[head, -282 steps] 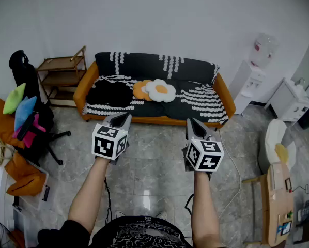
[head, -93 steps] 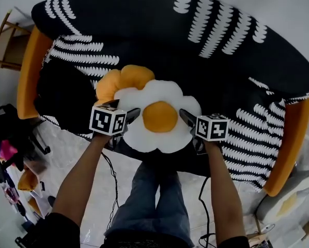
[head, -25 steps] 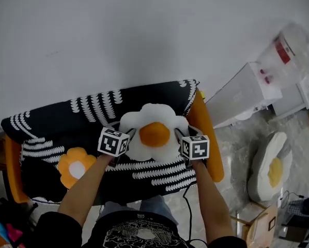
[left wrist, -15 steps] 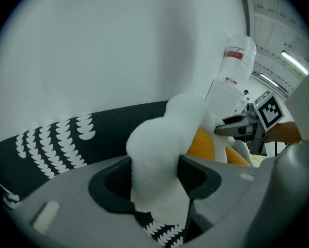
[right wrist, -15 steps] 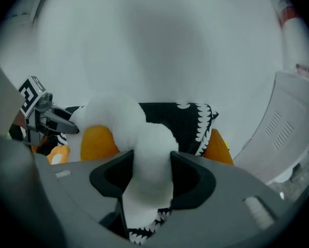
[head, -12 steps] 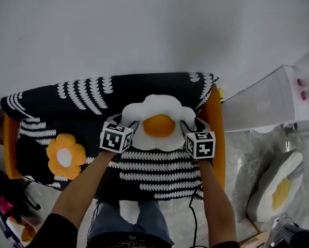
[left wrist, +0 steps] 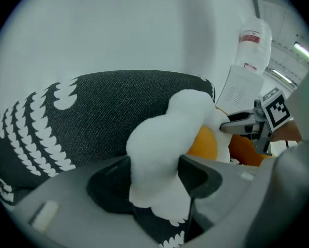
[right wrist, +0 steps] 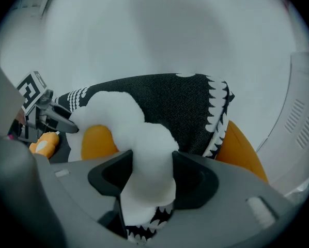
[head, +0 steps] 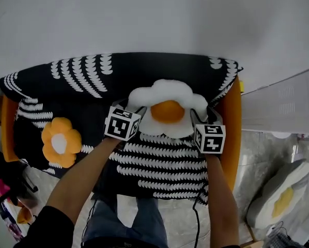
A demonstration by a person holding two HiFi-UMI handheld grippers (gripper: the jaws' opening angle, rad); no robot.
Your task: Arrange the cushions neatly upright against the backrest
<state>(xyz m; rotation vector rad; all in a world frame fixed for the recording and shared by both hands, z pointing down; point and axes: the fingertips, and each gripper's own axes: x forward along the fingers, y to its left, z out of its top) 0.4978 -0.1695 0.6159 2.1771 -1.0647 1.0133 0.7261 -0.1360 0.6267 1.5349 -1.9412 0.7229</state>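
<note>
— Where is the white flower cushion (head: 167,110) with the orange centre?

— It stands upright at the right end of the sofa (head: 159,161). Its back is against the black patterned backrest (head: 144,71), and it is near the orange armrest (head: 232,133).

— And what holds it?

— Both grippers. The jaws of the left gripper (left wrist: 154,174) are clenched on a white petal at the cushion's left edge. The jaws of the right gripper (right wrist: 147,177) have just been opening a little. However, a white petal of the right edge fills the space between them and both jaws touch it.

— Is another cushion on the sofa?

— Yes, an orange flower cushion (head: 60,141) lies on the seat at the left, well apart from the white one.
</note>
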